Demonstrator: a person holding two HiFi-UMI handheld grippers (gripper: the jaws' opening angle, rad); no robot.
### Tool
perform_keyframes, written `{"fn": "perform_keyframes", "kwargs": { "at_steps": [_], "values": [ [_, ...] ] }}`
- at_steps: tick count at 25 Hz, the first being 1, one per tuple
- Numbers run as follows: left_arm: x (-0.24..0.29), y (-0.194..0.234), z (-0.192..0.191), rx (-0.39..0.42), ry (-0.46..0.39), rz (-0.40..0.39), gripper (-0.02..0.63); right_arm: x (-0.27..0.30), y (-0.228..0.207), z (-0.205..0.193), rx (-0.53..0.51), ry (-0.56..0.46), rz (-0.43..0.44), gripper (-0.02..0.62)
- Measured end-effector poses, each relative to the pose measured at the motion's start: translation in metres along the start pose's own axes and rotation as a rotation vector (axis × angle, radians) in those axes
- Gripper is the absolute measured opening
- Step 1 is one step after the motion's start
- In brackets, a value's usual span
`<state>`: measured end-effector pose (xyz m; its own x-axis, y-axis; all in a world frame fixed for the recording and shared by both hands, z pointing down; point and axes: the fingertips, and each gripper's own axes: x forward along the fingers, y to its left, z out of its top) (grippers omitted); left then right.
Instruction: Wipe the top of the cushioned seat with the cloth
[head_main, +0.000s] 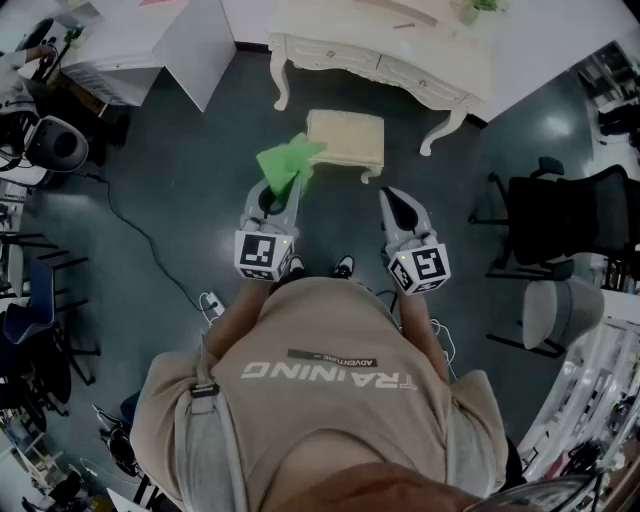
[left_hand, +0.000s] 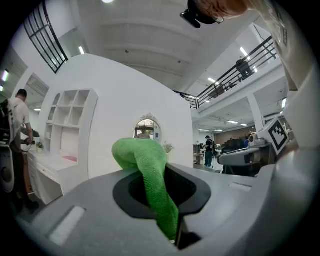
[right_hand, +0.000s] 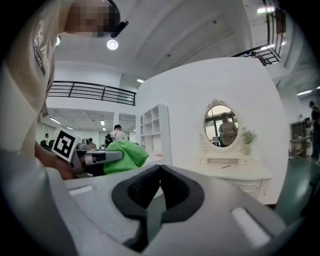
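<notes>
A cream cushioned seat (head_main: 346, 138) stands on the dark floor in front of a white dressing table (head_main: 385, 45). My left gripper (head_main: 283, 185) is shut on a green cloth (head_main: 288, 161), which hangs near the seat's left front corner. In the left gripper view the green cloth (left_hand: 150, 175) runs between the closed jaws and bulges above them. My right gripper (head_main: 393, 197) is held to the right, below the seat, shut with nothing in it. From the right gripper view the green cloth (right_hand: 125, 155) shows at the left.
A white shelf unit (head_main: 150, 45) stands at the back left. A black office chair (head_main: 560, 215) is at the right. A cable (head_main: 135, 225) and power strip (head_main: 211, 303) lie on the floor at the left. The person's shoes (head_main: 343, 266) show below the grippers.
</notes>
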<state>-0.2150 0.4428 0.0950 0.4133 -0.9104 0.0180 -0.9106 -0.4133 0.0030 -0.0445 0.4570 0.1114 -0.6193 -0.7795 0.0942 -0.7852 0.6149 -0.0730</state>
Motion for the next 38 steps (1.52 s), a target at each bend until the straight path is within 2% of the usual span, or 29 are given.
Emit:
{"fn": "perform_keyframes", "kwargs": {
  "at_steps": [10,23,29,38],
  "values": [
    [0.004,0.007,-0.01,-0.017,0.012,-0.024,0.048,0.013,0.004,-0.004,-0.003,0.022,0.0,0.002],
    [0.02,0.049,-0.029,-0.041,0.017,-0.083,0.048,0.03,0.006,-0.02,-0.001,0.083,-0.086,0.002],
    [0.025,0.066,-0.033,-0.049,0.019,-0.126,0.048,0.042,0.013,-0.016,-0.009,0.082,-0.116,0.002],
    [0.032,0.092,-0.049,-0.077,0.036,-0.066,0.048,0.06,0.005,-0.011,-0.03,0.08,-0.111,0.002]
  ]
}}
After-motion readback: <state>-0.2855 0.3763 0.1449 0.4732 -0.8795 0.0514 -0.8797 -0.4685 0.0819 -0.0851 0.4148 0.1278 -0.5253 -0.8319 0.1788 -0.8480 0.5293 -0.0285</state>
